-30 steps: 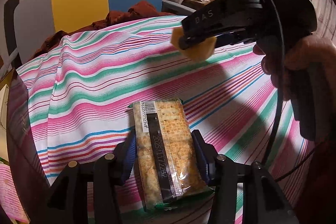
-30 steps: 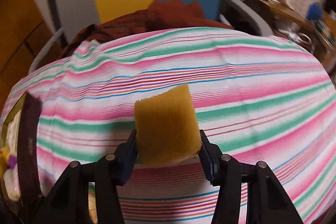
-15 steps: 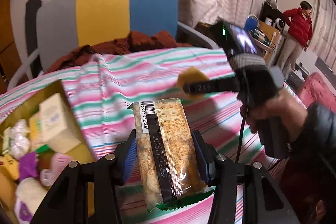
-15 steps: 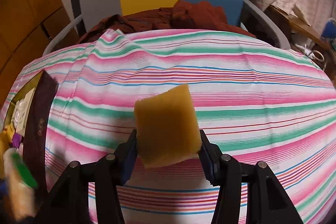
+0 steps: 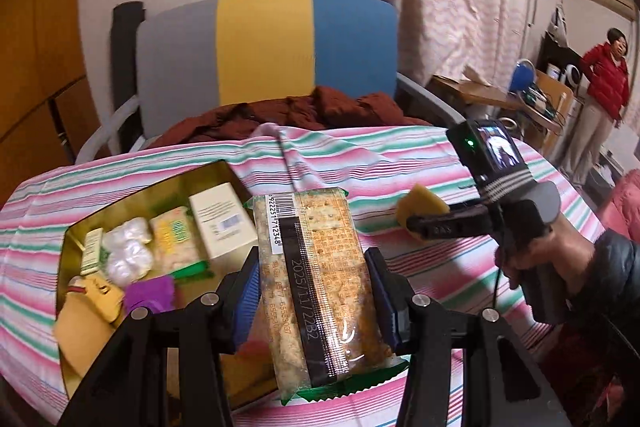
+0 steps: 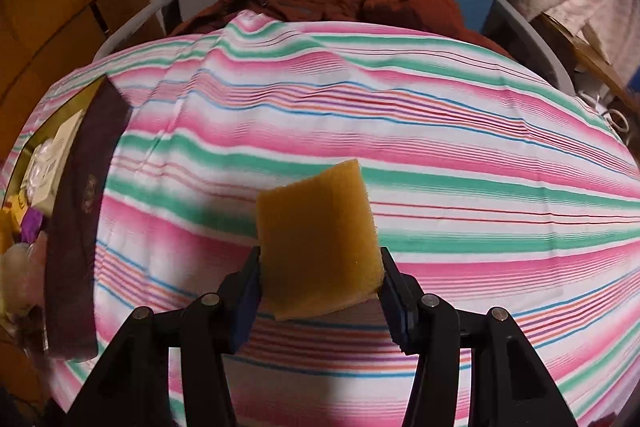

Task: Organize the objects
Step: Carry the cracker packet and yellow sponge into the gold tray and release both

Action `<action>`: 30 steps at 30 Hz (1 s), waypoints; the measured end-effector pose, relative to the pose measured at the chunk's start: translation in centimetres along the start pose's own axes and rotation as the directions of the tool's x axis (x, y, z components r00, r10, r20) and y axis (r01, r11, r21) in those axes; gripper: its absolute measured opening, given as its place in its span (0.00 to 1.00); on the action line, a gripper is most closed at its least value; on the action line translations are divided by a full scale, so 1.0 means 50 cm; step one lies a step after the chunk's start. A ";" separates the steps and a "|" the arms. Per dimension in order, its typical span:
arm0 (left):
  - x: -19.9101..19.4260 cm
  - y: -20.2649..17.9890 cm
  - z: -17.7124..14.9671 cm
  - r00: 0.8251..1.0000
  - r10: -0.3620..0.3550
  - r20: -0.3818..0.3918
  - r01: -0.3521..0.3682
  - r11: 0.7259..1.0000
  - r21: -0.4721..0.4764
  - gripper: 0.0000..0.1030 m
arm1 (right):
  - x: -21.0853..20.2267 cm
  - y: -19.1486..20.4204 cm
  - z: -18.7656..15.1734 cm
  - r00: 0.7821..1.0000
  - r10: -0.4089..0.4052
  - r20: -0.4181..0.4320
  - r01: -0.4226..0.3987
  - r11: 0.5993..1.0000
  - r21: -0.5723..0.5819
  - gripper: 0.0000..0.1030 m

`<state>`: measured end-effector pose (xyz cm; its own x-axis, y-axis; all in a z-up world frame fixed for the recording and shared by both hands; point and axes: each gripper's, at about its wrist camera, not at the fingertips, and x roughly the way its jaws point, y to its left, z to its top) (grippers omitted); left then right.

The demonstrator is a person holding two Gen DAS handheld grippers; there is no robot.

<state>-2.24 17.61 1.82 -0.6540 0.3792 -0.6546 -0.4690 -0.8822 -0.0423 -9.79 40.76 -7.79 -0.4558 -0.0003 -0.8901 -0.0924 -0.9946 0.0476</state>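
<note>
Two pairs of tongs are loaded, and the move ahead turns on where the open box sits relative to each.

Nearest in the left wrist view, the left tongs [image 5: 316, 291] are closed against the long sides of a cracker packet [image 5: 316, 275]. Its long axis runs along the fingers, from the bottom centre of the frame up toward the middle, with the barcode end farthest from the camera. The packet is held clear above the tabletop [image 5: 420, 155], which wears a striped cloth.

Just to the left of the packet, filling the lower left of that frame, lies the gold box [image 5: 120, 203], already holding a cream carton [image 5: 222, 219], white round pieces [image 5: 126, 251] and a purple scrap [image 5: 150, 291]. The packet's left edge overlaps the box's right rim in the picture, so my guess is that a short shift leftward and downward would land it inside.

In the right wrist view, the right tongs [image 6: 320, 283] pinch a yellow sponge [image 6: 316, 239] above bare striped cloth at frame centre. The box appears only at the far left edge of that frame, beyond its dark outer wall [image 6: 80, 227], so the left hand is plainly the nearer one.

Farther back stands a grey, yellow and blue chair [image 5: 264, 47] with brown cloth [image 5: 320, 107] on its seat.
</note>
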 end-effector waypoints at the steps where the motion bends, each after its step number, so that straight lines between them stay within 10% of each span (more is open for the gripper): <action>1: -0.003 0.006 -0.002 1.000 0.002 0.000 -0.002 1.000 -0.007 0.49 | -0.002 0.008 -0.001 1.000 0.008 -0.001 -0.008 1.000 0.001 0.52; 17: -0.049 0.170 -0.043 0.997 0.071 0.019 -0.066 0.978 -0.197 0.49 | -0.138 0.171 -0.010 0.965 0.231 0.122 -0.232 0.973 -0.007 0.52; 30: -0.116 0.388 -0.112 0.983 0.185 -0.017 -0.172 0.873 -0.456 0.49 | -0.176 0.343 -0.056 0.924 0.363 0.117 -0.349 0.929 -0.124 0.53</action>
<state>-4.21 -3.29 0.58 -0.7195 0.2044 -0.6637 -0.0259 -0.9629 -0.2685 -4.86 23.39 -0.41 -0.5584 -0.3493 -0.7524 0.1833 -0.9366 0.2987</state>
